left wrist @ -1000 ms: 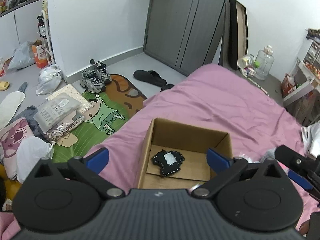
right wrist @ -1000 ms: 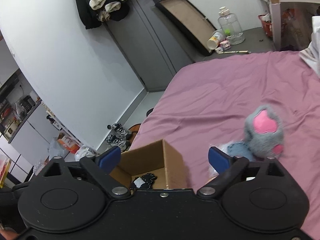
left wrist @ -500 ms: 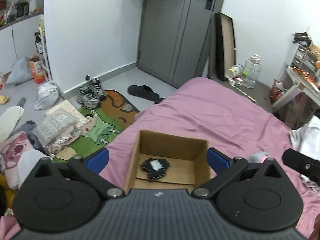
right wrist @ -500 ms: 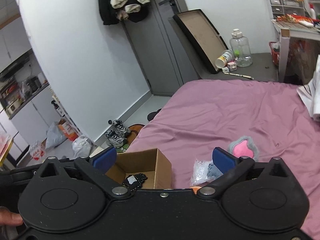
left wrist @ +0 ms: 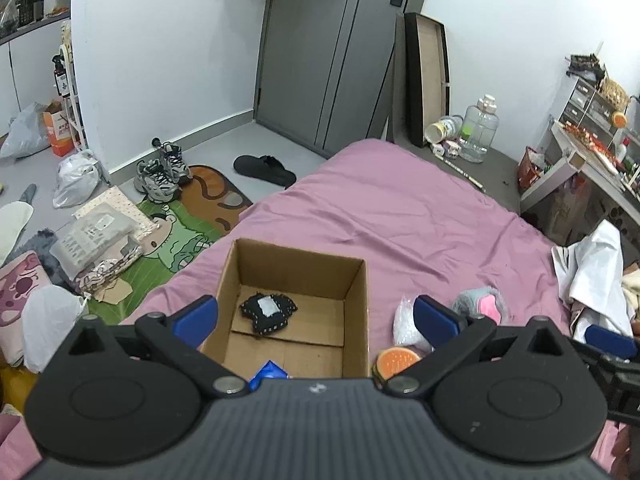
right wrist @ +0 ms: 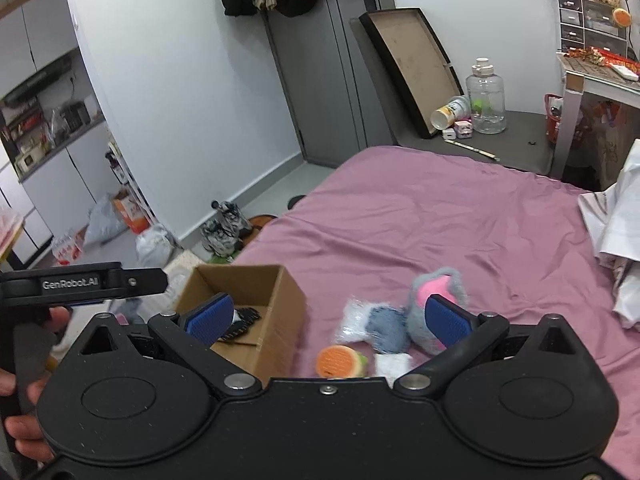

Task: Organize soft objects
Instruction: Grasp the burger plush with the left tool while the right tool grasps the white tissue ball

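Note:
An open cardboard box (left wrist: 356, 284) (right wrist: 288, 300) sits on the pink bed (left wrist: 400, 216). Inside it lie a black soft toy with a white patch (left wrist: 267, 311) and, at the near edge, a blue item (left wrist: 269, 372). Right of the box rest a grey and pink plush (left wrist: 486, 303) (right wrist: 434, 286), a clear bag with a blue-grey soft piece (right wrist: 386, 326), a small white packet (right wrist: 392, 363) and an orange burger-like toy (left wrist: 396, 360) (right wrist: 340, 362). My left gripper (left wrist: 316, 314) hangs open above the box, nothing between its jaws. My right gripper (right wrist: 326, 316) is open over the toys, empty.
A white crumpled cloth (left wrist: 596, 276) lies at the bed's right edge. On the floor to the left are shoes (left wrist: 160, 172), a cartoon mat (left wrist: 180, 236), bags and packets. A desk (left wrist: 588, 168) stands right, a grey door (left wrist: 332, 52) behind. A hand (right wrist: 20, 432) holds the left gripper's grip.
Both grippers have risen and drawn back from the box, so more bed and the toys beside the box show. The right gripper's view has rolled closer to upright.

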`<control>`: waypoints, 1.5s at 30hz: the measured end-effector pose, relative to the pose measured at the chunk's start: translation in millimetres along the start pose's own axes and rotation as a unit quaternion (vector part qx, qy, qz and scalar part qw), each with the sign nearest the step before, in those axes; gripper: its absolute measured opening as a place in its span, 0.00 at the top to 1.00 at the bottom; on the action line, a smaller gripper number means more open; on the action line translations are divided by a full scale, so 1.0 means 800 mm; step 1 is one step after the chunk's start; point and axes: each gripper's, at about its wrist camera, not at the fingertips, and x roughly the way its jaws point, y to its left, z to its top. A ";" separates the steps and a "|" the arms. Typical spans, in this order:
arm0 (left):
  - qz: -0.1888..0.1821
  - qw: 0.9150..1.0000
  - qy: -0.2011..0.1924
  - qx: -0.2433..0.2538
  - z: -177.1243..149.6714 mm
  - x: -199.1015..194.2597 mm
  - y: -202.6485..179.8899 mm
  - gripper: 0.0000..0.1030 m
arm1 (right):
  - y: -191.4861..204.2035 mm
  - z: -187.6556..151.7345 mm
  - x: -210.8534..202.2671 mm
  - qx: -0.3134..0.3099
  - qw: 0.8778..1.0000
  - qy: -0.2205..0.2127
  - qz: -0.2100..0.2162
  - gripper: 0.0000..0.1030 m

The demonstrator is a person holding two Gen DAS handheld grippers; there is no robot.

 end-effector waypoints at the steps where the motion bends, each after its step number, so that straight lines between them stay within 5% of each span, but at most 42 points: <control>1: 0.004 1.000 0.004 -0.001 -0.003 0.000 -0.004 0.00 | -0.004 0.001 -0.001 -0.005 1.000 0.004 -0.001 0.00; 10: -0.001 1.000 0.018 0.006 -0.028 -0.001 -0.037 0.00 | -0.043 -0.003 -0.014 -0.033 0.999 0.022 0.005 0.00; 29: -0.028 0.999 0.027 0.008 -0.062 0.045 -0.112 0.07 | -0.135 -0.039 0.030 0.065 0.994 0.073 0.038 0.01; 37: -0.024 0.998 0.057 -0.007 -0.075 0.090 -0.127 0.26 | -0.163 -0.062 0.069 0.129 0.984 0.099 0.071 0.21; 45: -0.016 0.997 0.074 -0.034 -0.083 0.129 -0.135 0.37 | -0.156 -0.082 0.112 0.123 0.981 0.121 0.088 0.41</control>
